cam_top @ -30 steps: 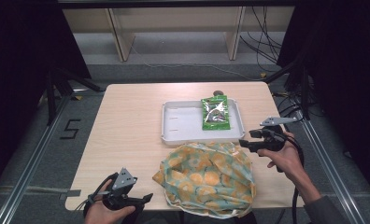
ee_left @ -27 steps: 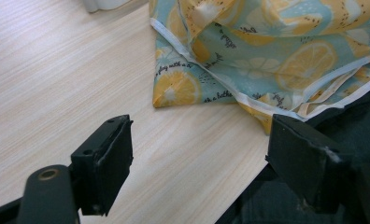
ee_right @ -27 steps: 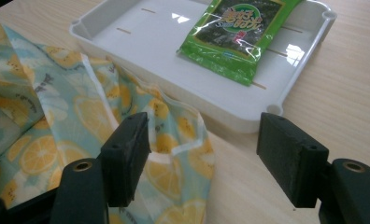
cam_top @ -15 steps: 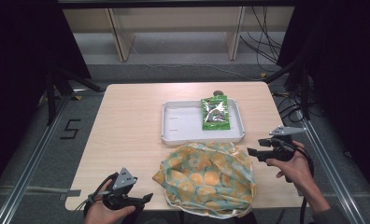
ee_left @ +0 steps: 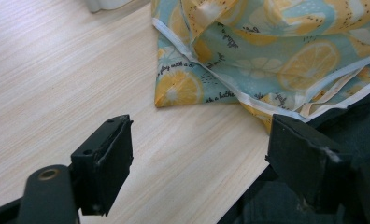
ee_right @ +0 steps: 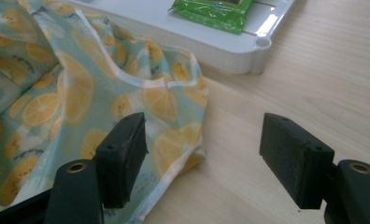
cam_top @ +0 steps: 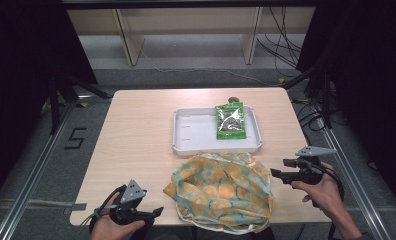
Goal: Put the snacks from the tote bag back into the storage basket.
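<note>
Lemon-print cloth bag [cam_top: 222,192] sits crumpled at the near edge of the bench [cam_top: 136,135], just below the white tray [cam_top: 193,132]. Both tongs, left [cam_top: 156,212] and right [cam_top: 276,173], are wide open beside it, holding nothing.

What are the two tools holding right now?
Nothing. The left tool and the right tool both stand open beside the lemon-print cloth bag, not gripping it.
</note>
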A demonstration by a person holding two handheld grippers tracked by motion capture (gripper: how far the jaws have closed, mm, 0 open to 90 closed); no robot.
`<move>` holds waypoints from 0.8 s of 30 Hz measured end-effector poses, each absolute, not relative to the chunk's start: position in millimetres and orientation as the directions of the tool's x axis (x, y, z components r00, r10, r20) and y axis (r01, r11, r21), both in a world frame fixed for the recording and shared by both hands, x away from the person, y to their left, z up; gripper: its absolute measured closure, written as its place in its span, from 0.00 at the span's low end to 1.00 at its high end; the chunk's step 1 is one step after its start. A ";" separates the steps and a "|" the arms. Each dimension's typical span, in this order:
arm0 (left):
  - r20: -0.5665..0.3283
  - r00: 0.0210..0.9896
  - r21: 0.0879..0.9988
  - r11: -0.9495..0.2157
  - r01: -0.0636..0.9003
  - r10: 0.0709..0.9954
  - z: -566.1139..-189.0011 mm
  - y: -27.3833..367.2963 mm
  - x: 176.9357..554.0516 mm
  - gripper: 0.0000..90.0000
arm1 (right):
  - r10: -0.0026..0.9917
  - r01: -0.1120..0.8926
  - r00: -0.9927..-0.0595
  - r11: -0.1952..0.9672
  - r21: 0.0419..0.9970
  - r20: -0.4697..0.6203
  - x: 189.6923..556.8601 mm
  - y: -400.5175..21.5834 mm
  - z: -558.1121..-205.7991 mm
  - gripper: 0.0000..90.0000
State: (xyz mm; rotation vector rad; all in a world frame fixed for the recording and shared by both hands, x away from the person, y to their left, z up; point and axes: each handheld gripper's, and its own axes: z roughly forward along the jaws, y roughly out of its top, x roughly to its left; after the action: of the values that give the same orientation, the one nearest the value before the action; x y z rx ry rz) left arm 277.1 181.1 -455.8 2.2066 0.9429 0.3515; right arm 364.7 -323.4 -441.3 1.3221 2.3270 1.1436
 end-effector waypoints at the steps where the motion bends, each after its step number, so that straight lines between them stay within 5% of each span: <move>1: -0.023 0.698 0.696 -0.490 0.525 0.716 -455.8 181.1 277.1 0.24 | 0.807 0.628 -0.562 0.276 0.728 0.179 362.7 -323.4 -441.9 0.36; 24: -0.008 0.705 0.691 -0.506 0.516 0.709 -455.3 183.1 277.2 0.24 | 0.795 0.628 -0.587 0.327 0.707 0.153 332.0 -331.3 -453.3 0.33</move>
State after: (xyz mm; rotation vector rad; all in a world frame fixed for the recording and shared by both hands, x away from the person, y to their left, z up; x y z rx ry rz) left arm 277.2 183.1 -455.3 2.2231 0.9288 0.3624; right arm 332.0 -331.3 -453.3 1.2948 2.3700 1.1080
